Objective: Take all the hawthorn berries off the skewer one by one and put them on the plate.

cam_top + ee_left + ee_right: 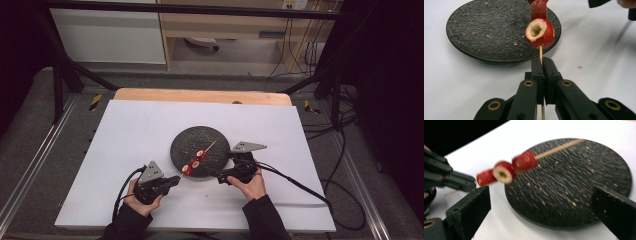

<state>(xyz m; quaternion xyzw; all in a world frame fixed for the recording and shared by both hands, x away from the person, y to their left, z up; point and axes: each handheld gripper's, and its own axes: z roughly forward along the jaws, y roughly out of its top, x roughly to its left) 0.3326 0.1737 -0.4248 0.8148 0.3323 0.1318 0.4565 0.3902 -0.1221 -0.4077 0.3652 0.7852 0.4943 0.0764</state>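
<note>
A thin wooden skewer (209, 146) carries three red fruit pieces (195, 162) and is held above a round black plate (212, 137). My left gripper (176, 179) is shut on the skewer's near end, just off the plate's near left rim. In the left gripper view the stick (540, 53) runs up from the closed jaws to a hollowed red fruit (540, 33). My right gripper (220, 178) is open at the plate's near right rim. The right gripper view has the wide jaws framing the fruit pieces (504, 171) and the plate (584, 182).
The plate sits on a white sheet (130, 140) over a wooden table (200, 95). Crumbs dot the plate, and one red crumb (579, 67) lies on the sheet. Black cables (300, 187) trail right from my right gripper. A black frame surrounds the table.
</note>
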